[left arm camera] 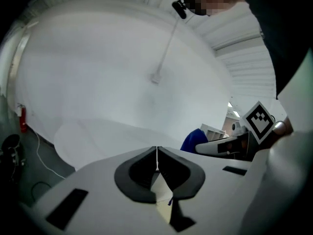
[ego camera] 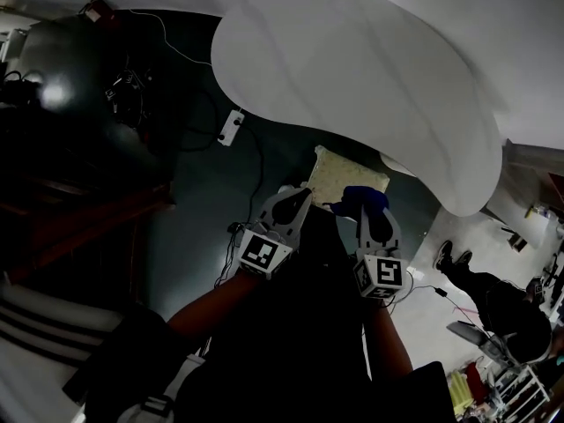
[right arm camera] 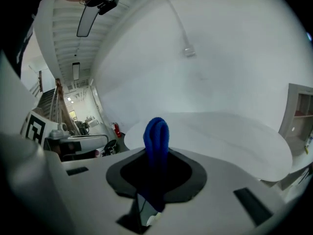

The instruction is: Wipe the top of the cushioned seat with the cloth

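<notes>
A: What is held?
B: Right tool point(right arm camera: 156, 148) pinches a folded blue cloth point(right arm camera: 156, 131); left tool point(left arm camera: 157, 153) is closed on nothing
A: Where is the seat?
B: The seat point(ego camera: 346, 176) lies just beyond both tools, the cloth near its corner

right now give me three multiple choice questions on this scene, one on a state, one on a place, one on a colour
1. The left tool is:
A) wide open
B) shut and empty
C) shut on a cable

2. The cloth is:
A) on the floor
B) in the left tool
C) in the right tool

3. The cloth's colour is:
A) red
B) blue
C) green

Answers:
1 B, its jaws meet with nothing between them.
2 C, it stands up between that tool's jaws.
3 B, it shows blue in all three views.
</notes>
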